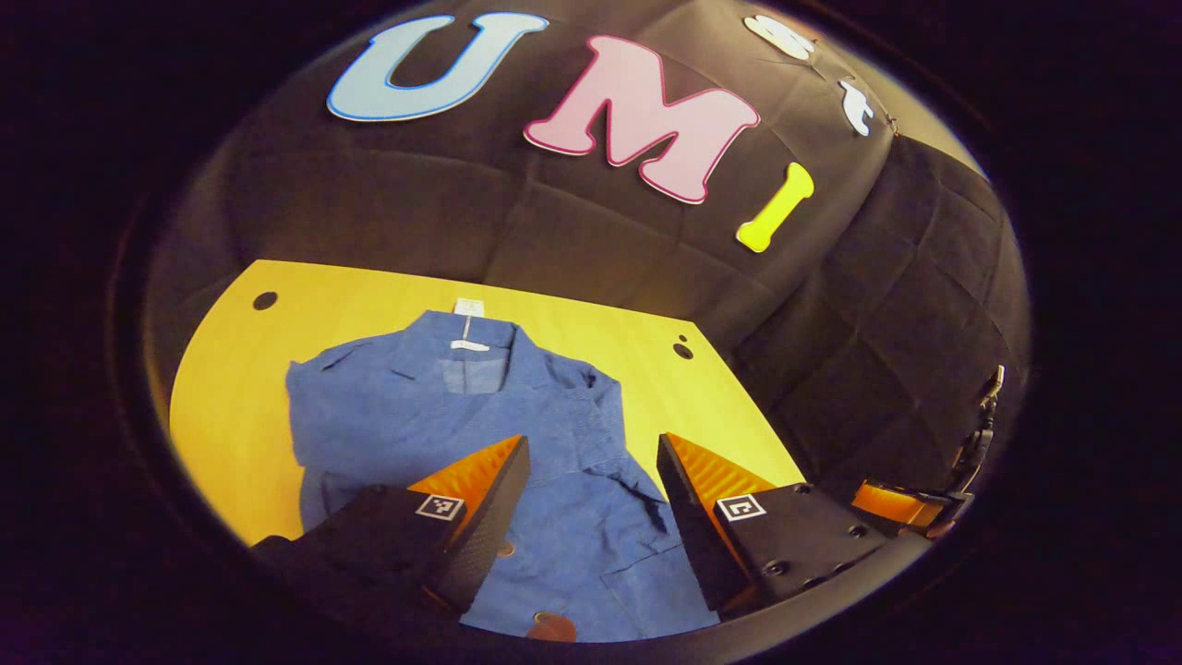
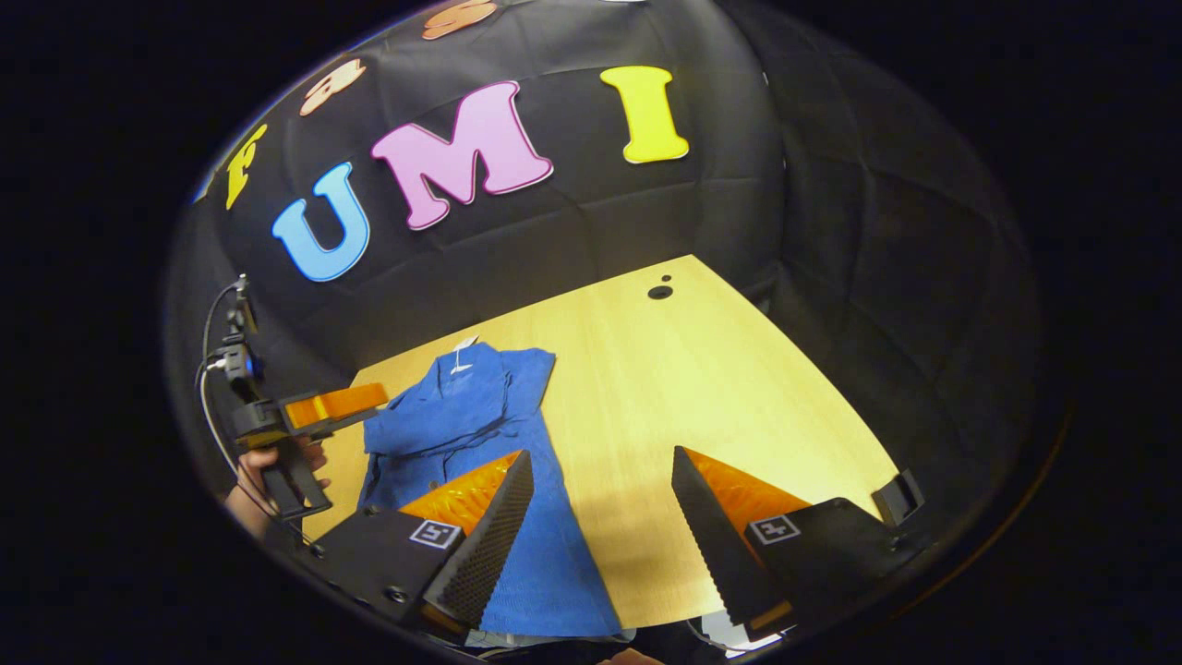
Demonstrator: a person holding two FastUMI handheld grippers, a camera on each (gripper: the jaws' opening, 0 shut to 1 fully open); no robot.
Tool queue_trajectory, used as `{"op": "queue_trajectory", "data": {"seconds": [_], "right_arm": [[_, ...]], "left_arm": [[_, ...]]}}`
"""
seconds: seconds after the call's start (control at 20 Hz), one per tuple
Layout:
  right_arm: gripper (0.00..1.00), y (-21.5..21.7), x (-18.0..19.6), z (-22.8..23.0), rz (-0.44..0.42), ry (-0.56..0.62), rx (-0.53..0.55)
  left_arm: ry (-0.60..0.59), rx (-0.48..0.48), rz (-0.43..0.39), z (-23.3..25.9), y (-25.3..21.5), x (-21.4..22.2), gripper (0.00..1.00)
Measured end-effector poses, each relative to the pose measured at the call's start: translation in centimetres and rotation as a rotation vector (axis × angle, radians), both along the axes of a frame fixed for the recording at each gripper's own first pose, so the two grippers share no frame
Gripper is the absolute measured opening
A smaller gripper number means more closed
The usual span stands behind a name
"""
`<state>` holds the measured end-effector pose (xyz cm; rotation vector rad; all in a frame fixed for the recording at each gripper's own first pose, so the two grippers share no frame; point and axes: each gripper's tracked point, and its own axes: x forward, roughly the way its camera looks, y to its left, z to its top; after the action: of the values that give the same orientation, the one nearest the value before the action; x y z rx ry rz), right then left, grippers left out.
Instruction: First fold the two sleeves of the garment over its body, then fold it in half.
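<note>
A blue collared garment (image 1: pixel 443 406) lies flat on the yellow table (image 1: pixel 231 397), its collar with a white label at the far end. Its sleeves look folded in over the body, which makes a narrow long shape (image 2: pixel 462 416). My left gripper (image 1: pixel 593 453) hovers open above the garment's near half, nothing between its fingers. My right gripper (image 2: pixel 602 462) is open too, over the garment's right edge and the bare table (image 2: pixel 665 388). The left gripper (image 2: pixel 332 405), held by a hand (image 2: pixel 268 471), shows at the left of the right gripper view. The right gripper (image 1: pixel 910 506) shows at the right rim of the left gripper view.
Black cloth walls close in the table at the back and right. Small round holes sit in the tabletop near its far corners (image 1: pixel 265 300) (image 2: pixel 659 292). Bare wood stretches to the right of the garment.
</note>
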<state>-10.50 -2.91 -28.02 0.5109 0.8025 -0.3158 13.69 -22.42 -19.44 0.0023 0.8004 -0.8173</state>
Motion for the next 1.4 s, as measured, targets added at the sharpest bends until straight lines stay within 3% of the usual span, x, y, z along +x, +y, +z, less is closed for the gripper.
{"op": "queue_trajectory", "data": {"seconds": [0.3, 0.6, 0.95, 1.2, 1.4], "right_arm": [[0.97, 4.4, -0.9, -2.2, 0.097, 0.069, 0.031], [0.98, 10.7, -3.7, -6.1, 0.224, 0.219, 0.112], [0.98, 14.3, -7.7, -9.8, 0.285, 0.431, 0.192], [0.98, 14.5, -10.1, -12.0, 0.306, 0.56, 0.196], [0.98, 13.4, -11.5, -13.6, 0.327, 0.634, 0.139]], "left_arm": [[-0.009, 0.105, 0.209, -2.0, 14.1, -3.7, 0.82], [0.172, 0.157, 0.354, -7.1, 23.7, -8.7, 0.82], [0.397, 0.258, 0.433, -12.3, 29.1, -11.5, 0.82], [0.483, 0.368, 0.391, -14.1, 29.8, -13.9, 0.82], [0.51, 0.438, 0.376, -14.8, 30.2, -14.8, 0.82]]}}
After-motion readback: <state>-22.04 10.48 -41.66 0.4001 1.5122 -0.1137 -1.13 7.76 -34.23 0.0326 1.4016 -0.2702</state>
